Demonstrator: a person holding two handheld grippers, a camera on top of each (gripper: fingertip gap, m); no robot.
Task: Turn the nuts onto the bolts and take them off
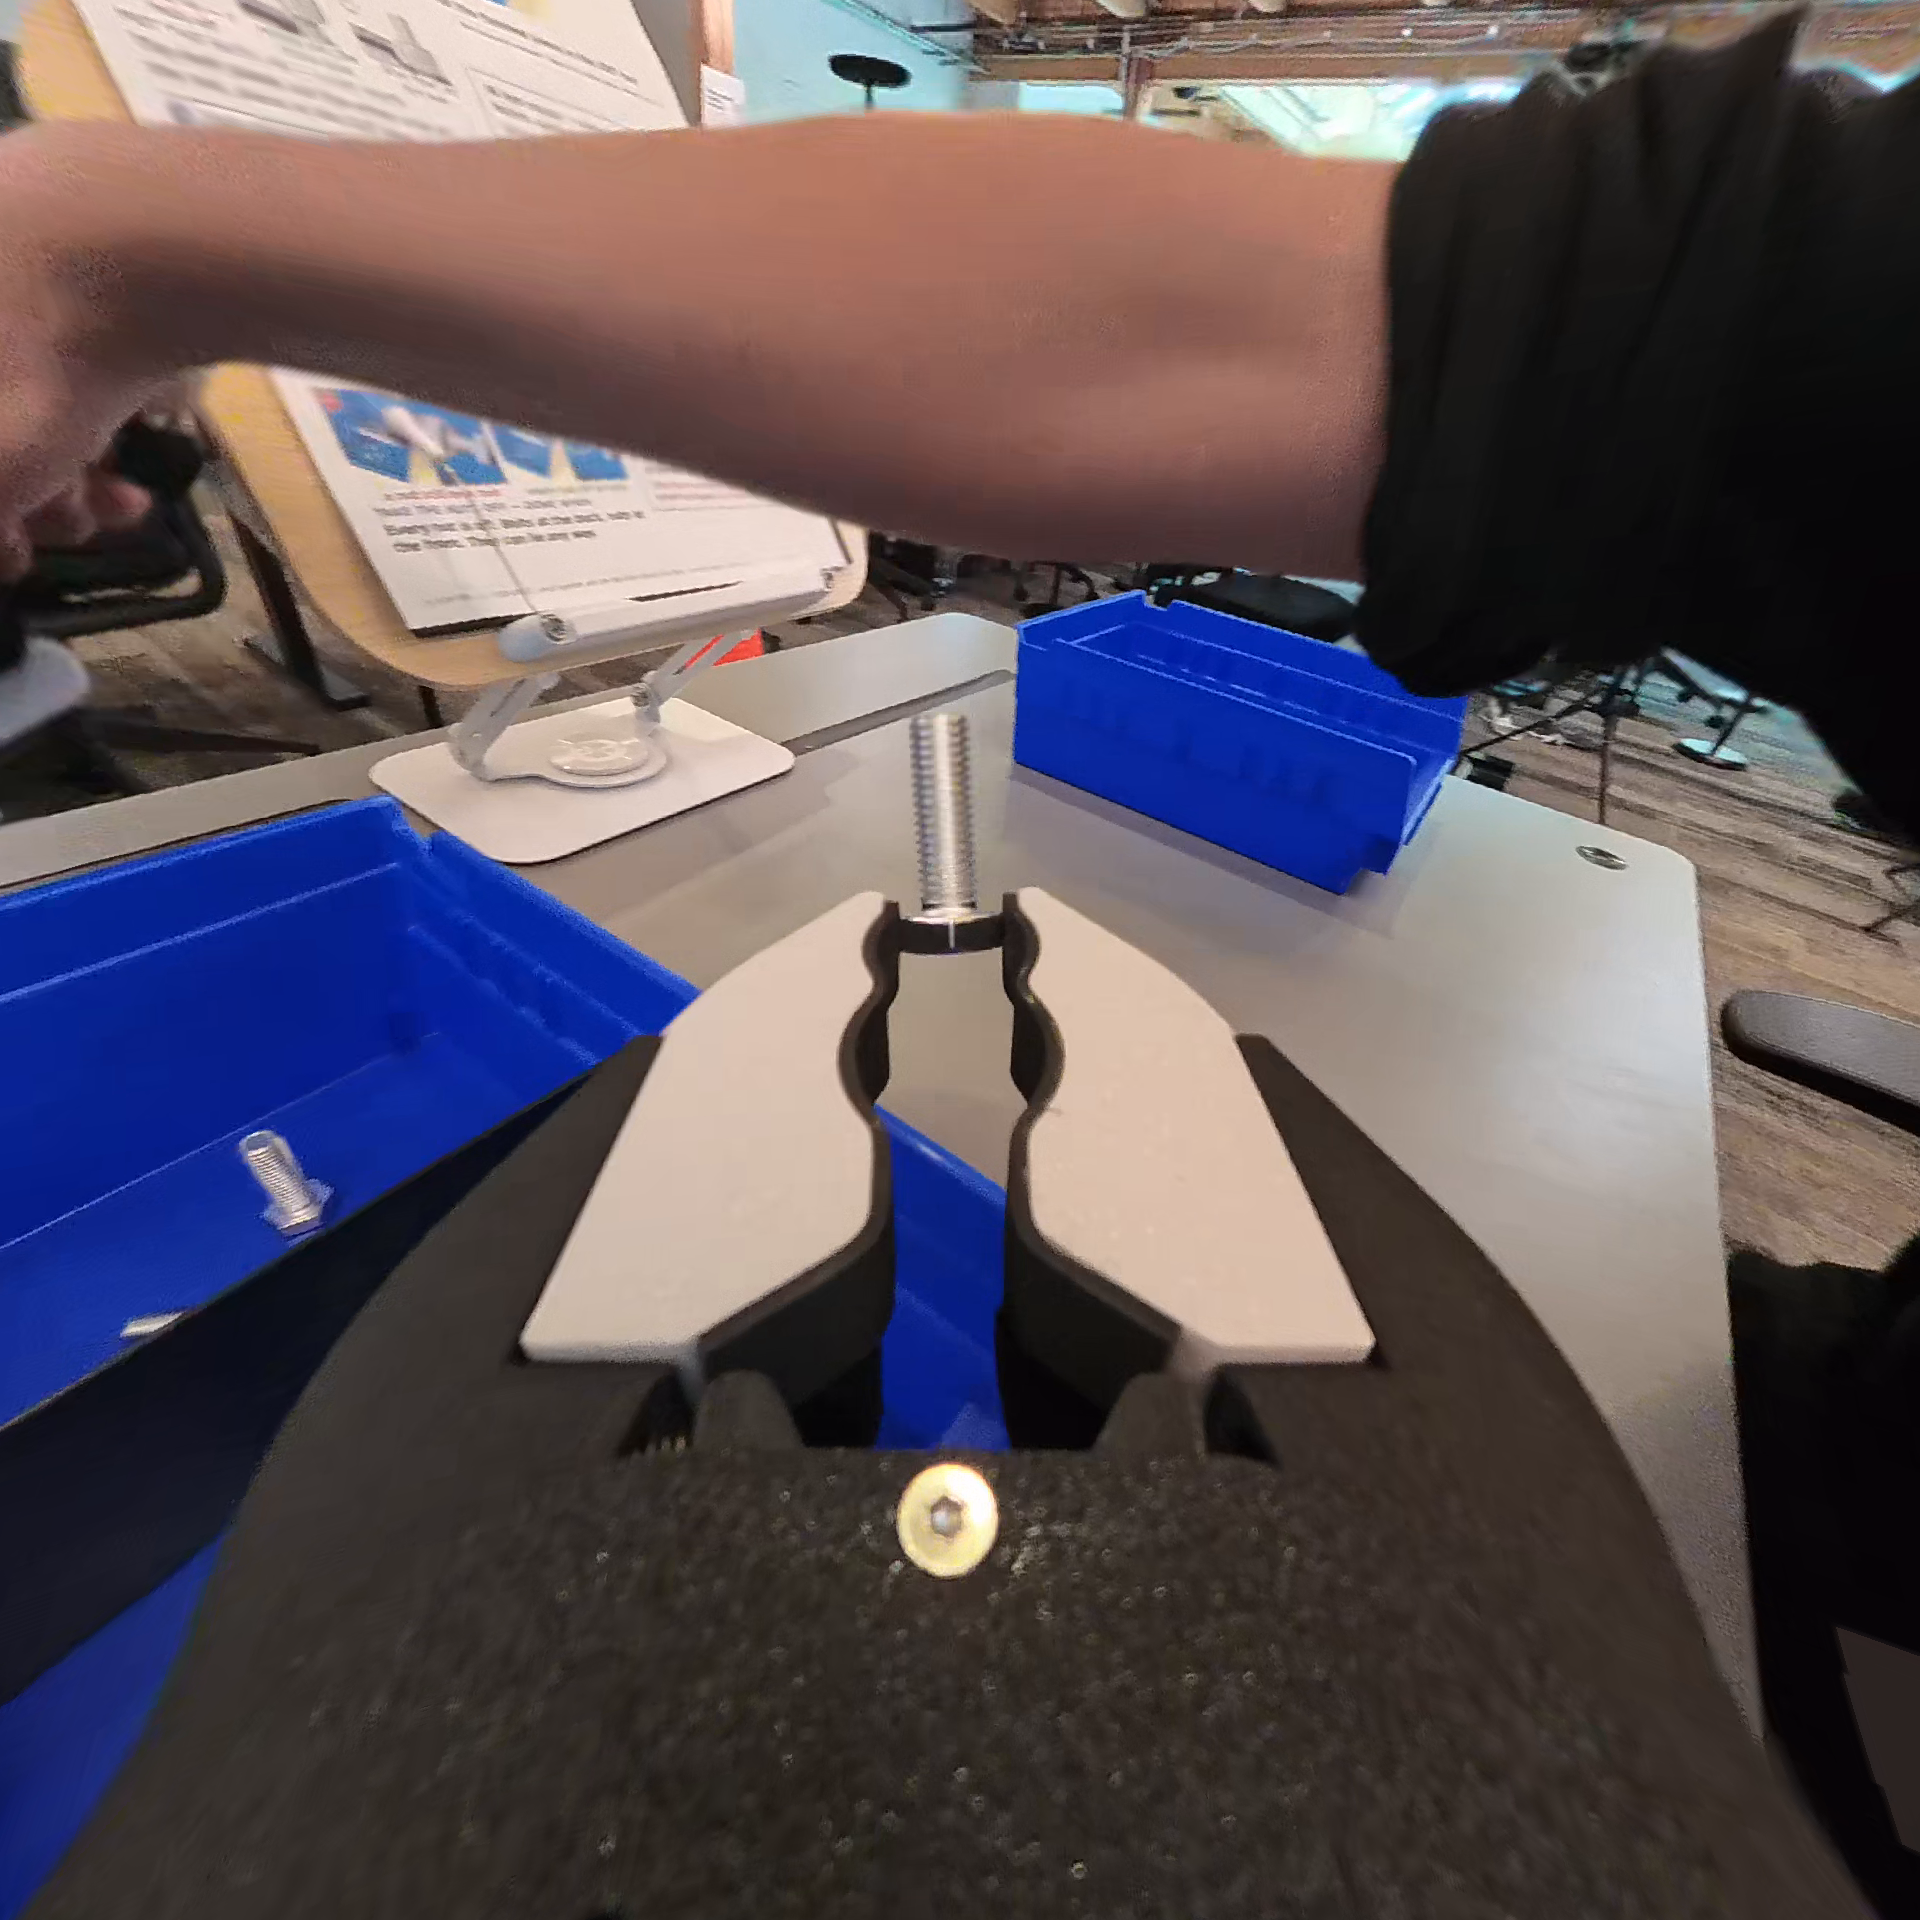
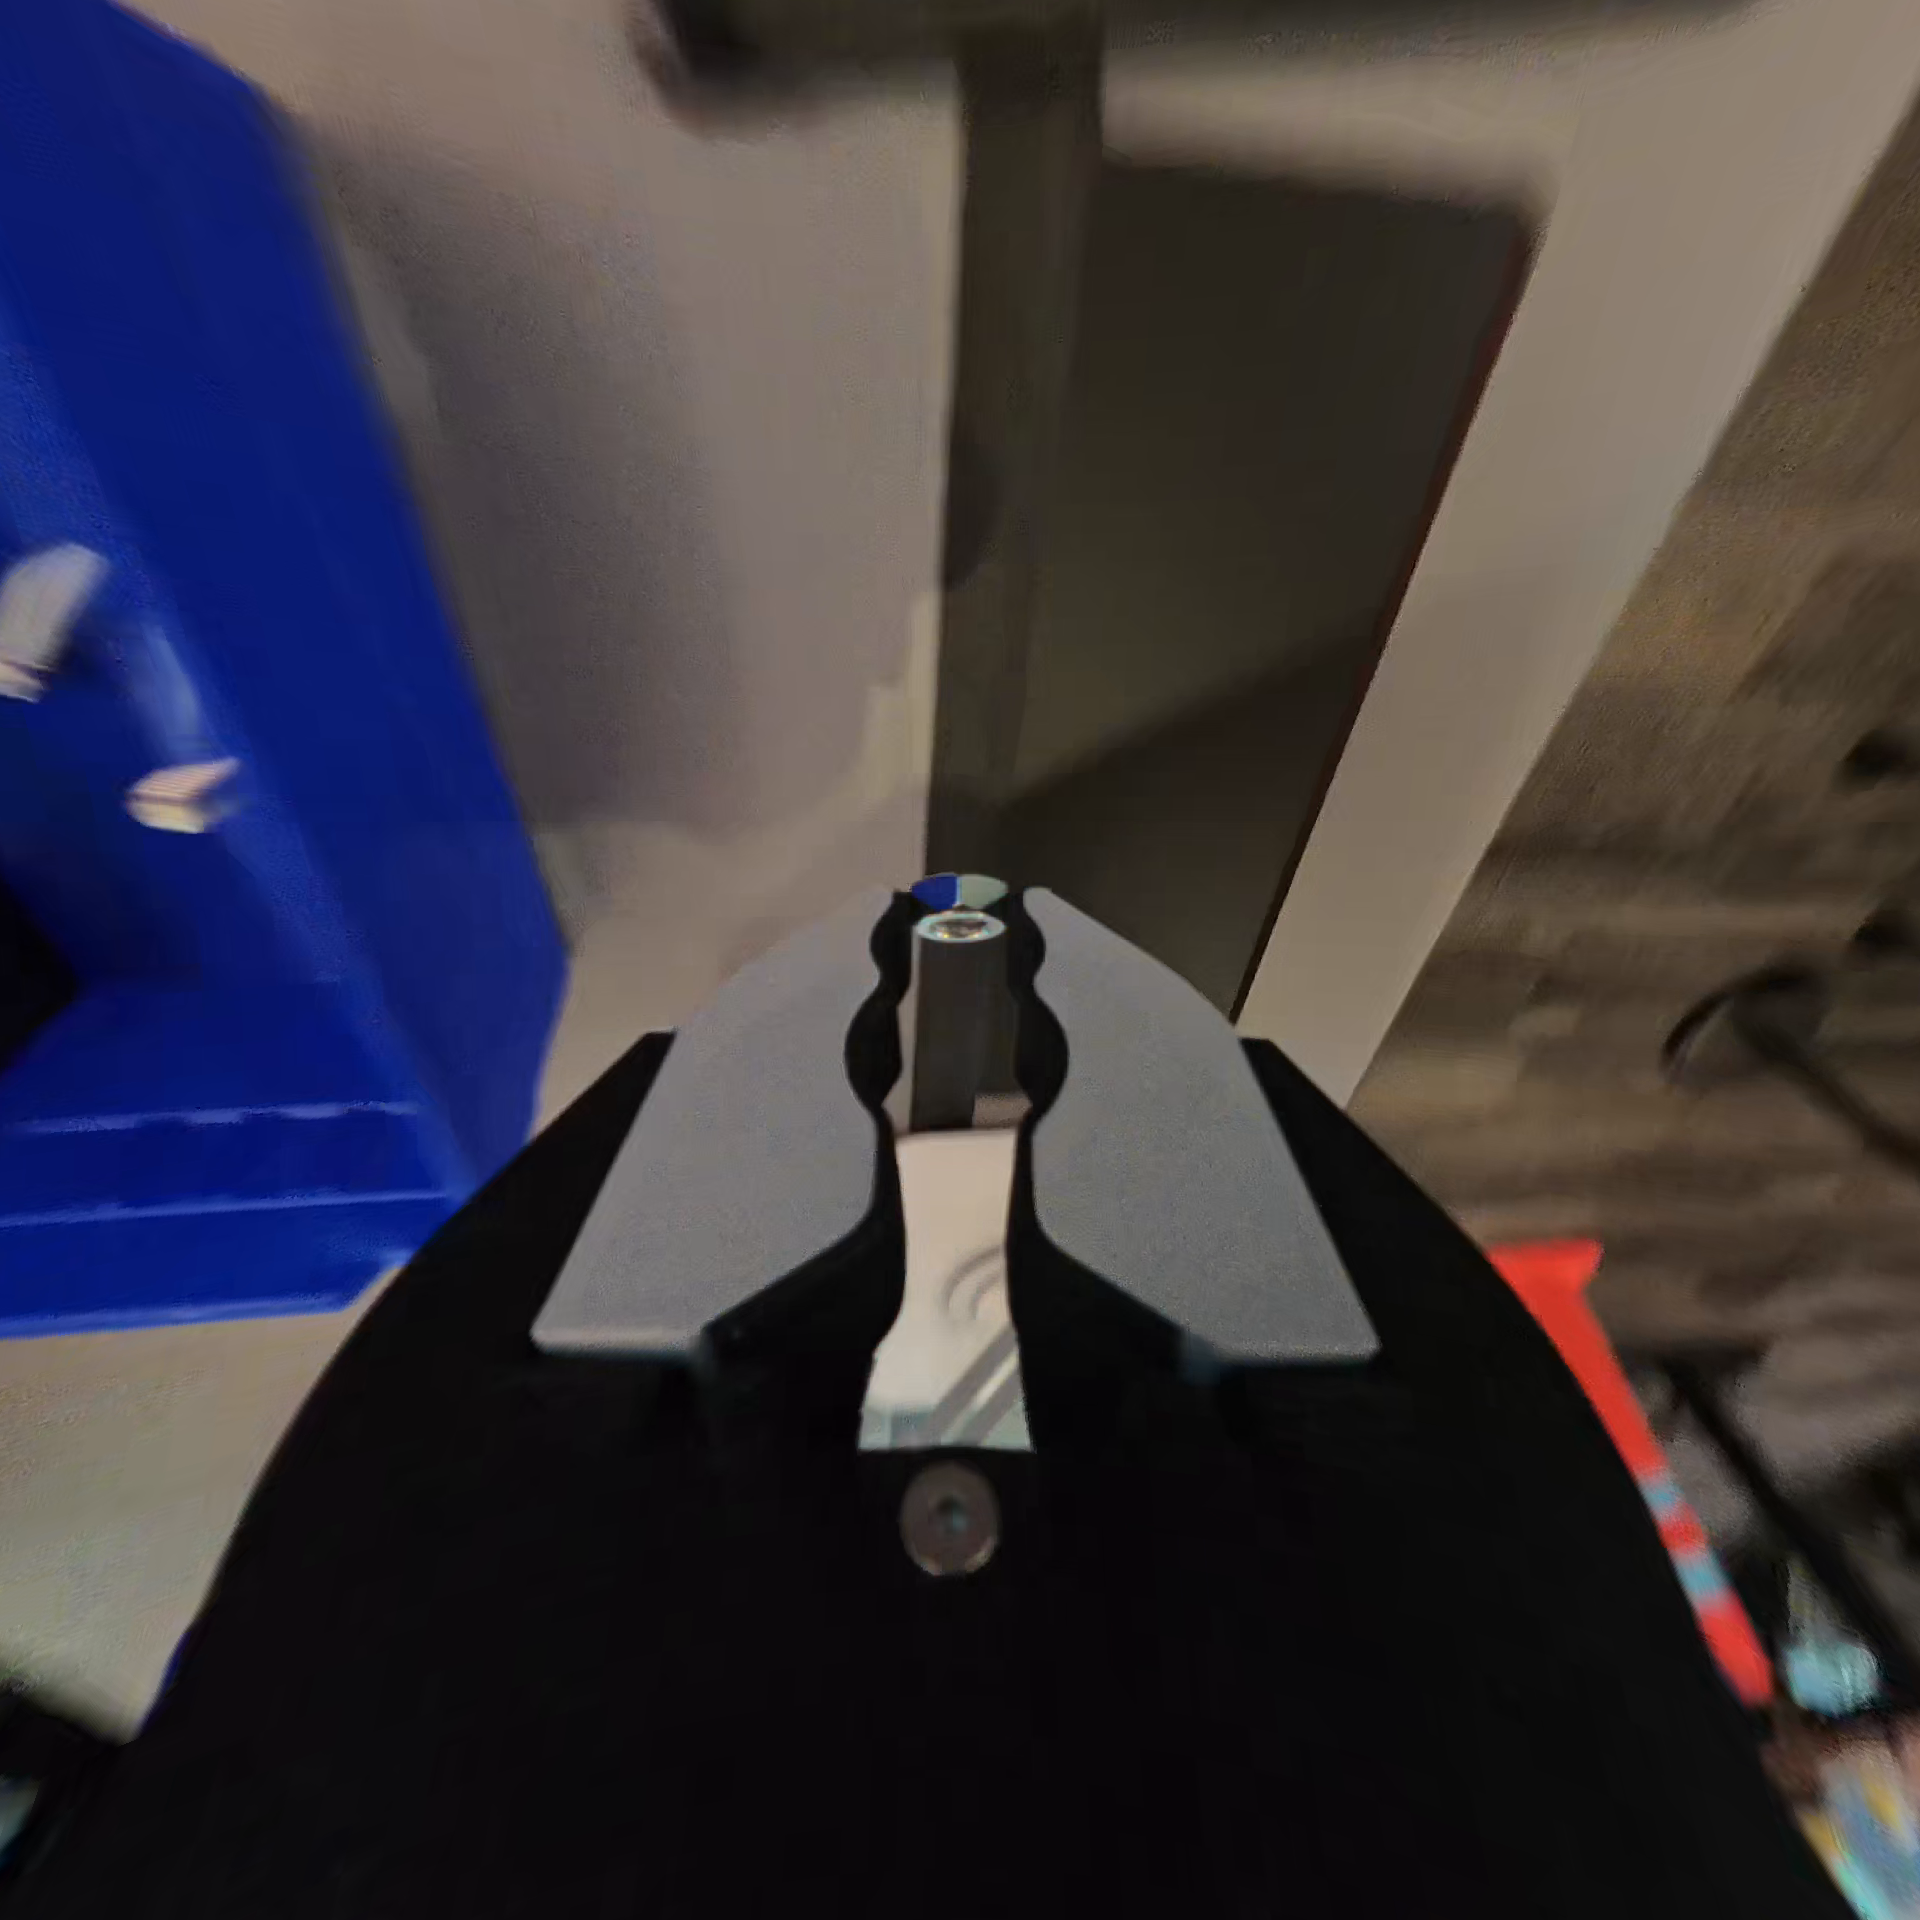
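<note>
My left gripper (image 1: pixel 951 914) is shut on the head of a silver bolt (image 1: pixel 940 810) and holds it with the threaded shaft pointing up, above the grey table (image 1: pixel 1403 1039). My right gripper (image 2: pixel 958 904) is shut on a dark hex nut (image 2: pixel 958 940) at its fingertips; the nut's shiny end face points away from the camera. The right wrist view is blurred by motion. The right gripper itself is hidden in the left wrist view; only the person's bare forearm (image 1: pixel 831 312) crosses the top of that view.
A blue bin (image 1: pixel 208 935) at the left holds a loose bolt (image 1: pixel 283 1184); it also shows in the right wrist view (image 2: pixel 260 727) with bolts (image 2: pixel 187 795). A second blue bin (image 1: pixel 1226 727) stands at the back right. A document stand (image 1: pixel 582 769) stands behind. About 35 centimeters separates my left fingertips from my right.
</note>
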